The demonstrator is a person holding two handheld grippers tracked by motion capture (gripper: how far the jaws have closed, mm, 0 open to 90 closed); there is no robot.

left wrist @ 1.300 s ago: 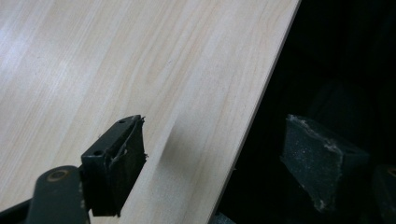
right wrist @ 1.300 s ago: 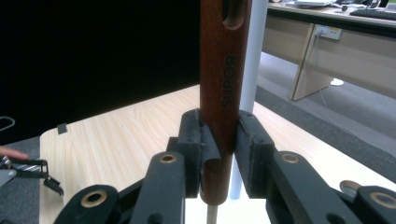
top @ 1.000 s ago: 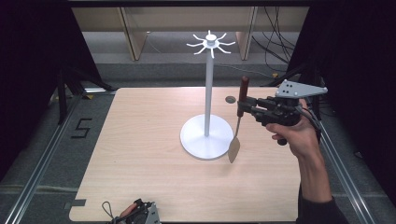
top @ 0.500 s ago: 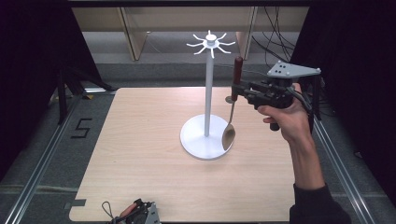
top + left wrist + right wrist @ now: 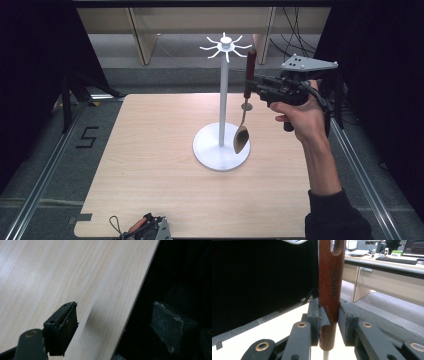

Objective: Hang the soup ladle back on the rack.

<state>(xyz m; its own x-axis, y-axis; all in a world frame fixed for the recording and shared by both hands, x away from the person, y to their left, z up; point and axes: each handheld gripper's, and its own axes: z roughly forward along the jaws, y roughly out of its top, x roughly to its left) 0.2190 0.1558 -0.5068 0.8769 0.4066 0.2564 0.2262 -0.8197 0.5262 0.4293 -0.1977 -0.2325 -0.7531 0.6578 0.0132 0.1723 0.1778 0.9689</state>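
Spoon: I have a long spoon [image 5: 244,107] with a dark red wooden handle, a thin metal neck and a brownish bowl at the bottom.
Where it is: it hangs in the air just beside the white pole of the stand [image 5: 221,107], with its bowl low over the stand's round white foot. I can't tell if the bowl touches the foot.
Right gripper: my right gripper [image 5: 329,315] is pinching the wooden handle. The two black pads press on it from both sides.
Left gripper: my left gripper [image 5: 115,327] is spread wide with nothing in it, down at the near edge of the table [image 5: 150,150].
Which way it points: the spoon stands almost straight up and down. The handle end with the long hole is on top, and the bowl points at the floor. Its long line runs nearly the same way as the pole.
How it will handle: I think it is light and stiff, so it won't bend. The wood looks smooth and may slip if I loosen my pinch. The bowl end could swing like a bell.
Where to hold: low on the wooden part, under the hole, is good. That leaves the hole free for a hook [image 5: 239,47] at the top of the stand.
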